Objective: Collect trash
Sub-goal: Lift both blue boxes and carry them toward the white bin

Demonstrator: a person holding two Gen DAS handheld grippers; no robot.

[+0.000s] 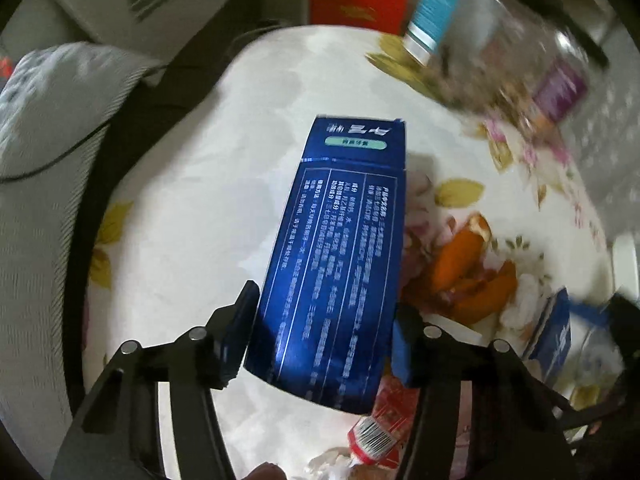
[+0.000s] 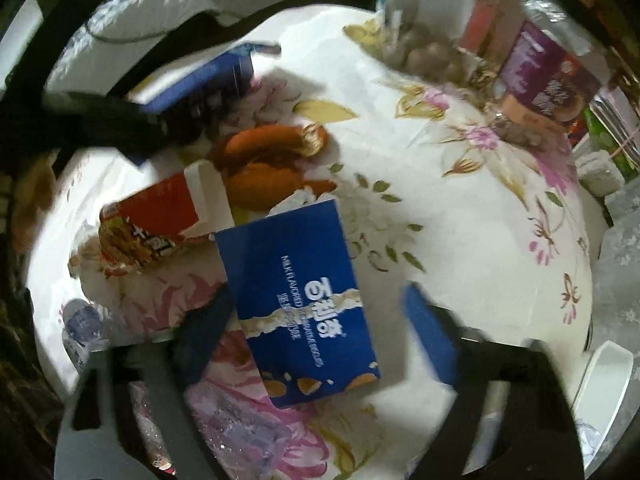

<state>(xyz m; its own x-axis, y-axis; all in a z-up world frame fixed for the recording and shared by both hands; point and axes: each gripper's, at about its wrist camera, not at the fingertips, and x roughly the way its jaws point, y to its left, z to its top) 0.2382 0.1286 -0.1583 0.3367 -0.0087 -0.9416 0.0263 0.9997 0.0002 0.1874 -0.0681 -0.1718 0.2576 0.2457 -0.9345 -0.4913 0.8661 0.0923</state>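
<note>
- While most litter lies on the floral tablecloth (image 2: pixel 460 208), task judged early to midway: one box lifted, one box about to be taken, no bin visible in either view.
- Blue toothpaste box (image 1: pixel 340 248): clamped at its near end by left gripper (image 1: pixel 320 344), one pad on each long side; far end juts forward over the cloth, apparently raised off it. Seen also from the right wrist, at upper left, blurred.
- Blue milk box (image 2: pixel 300 304): flat on the cloth, between the fingers of right gripper (image 2: pixel 316 344); fingers apart, left pad touching or just beside the box edge, right pad clearly apart from it. Not yet gripped.
- Red carton (image 2: pixel 160 220): on its side just beyond the milk box, untouched.
- Orange peel (image 2: pixel 268 160): heaped near the carton, untouched.
- White tissue scraps (image 1: pixel 524 304): beside the peel, untouched.
- Left to do, by judgement: close on the milk box, then gather carton, peel, scraps.
</note>
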